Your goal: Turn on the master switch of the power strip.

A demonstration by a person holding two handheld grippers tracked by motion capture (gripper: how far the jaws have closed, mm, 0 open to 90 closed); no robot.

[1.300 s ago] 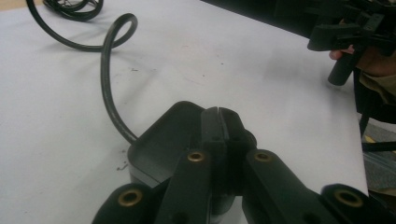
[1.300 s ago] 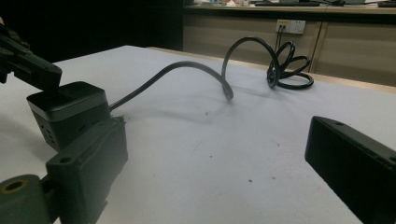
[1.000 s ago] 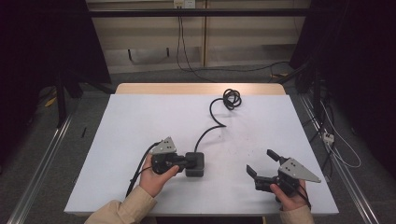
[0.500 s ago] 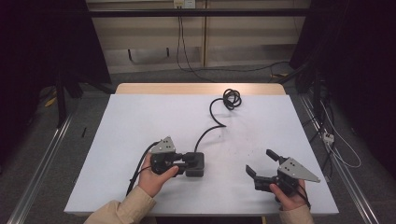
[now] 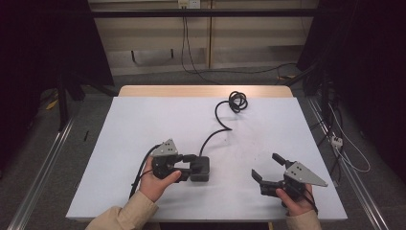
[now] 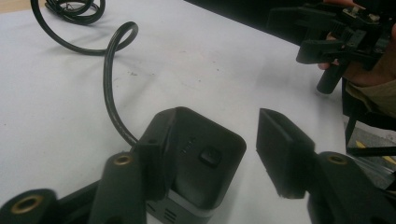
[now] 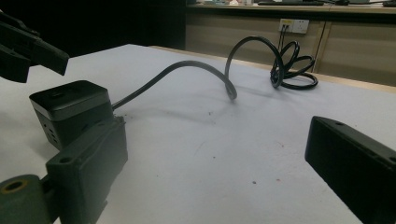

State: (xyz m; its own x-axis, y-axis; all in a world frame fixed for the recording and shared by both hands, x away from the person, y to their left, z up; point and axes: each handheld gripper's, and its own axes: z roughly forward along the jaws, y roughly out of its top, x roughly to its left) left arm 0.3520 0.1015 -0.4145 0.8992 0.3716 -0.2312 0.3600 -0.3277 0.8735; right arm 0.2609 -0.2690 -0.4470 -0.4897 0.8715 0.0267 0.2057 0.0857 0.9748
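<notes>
At lower centre of the high view, the left gripper [image 5: 190,165] is standing with jaws just opened around the black power cube [image 5: 201,168], while the right gripper [image 5: 268,168] is resting agape at lower right.

On the table [image 5: 143,124], the power box [image 5: 200,168] lies near the front edge, left of centre. Its cable [image 5: 218,127] runs back and rightward to a coil [image 5: 238,101] near the far edge. The left gripper [image 5: 184,165] sits just left of the box, straddling it. The right gripper [image 5: 267,167] sits well apart, at the front right.
</notes>
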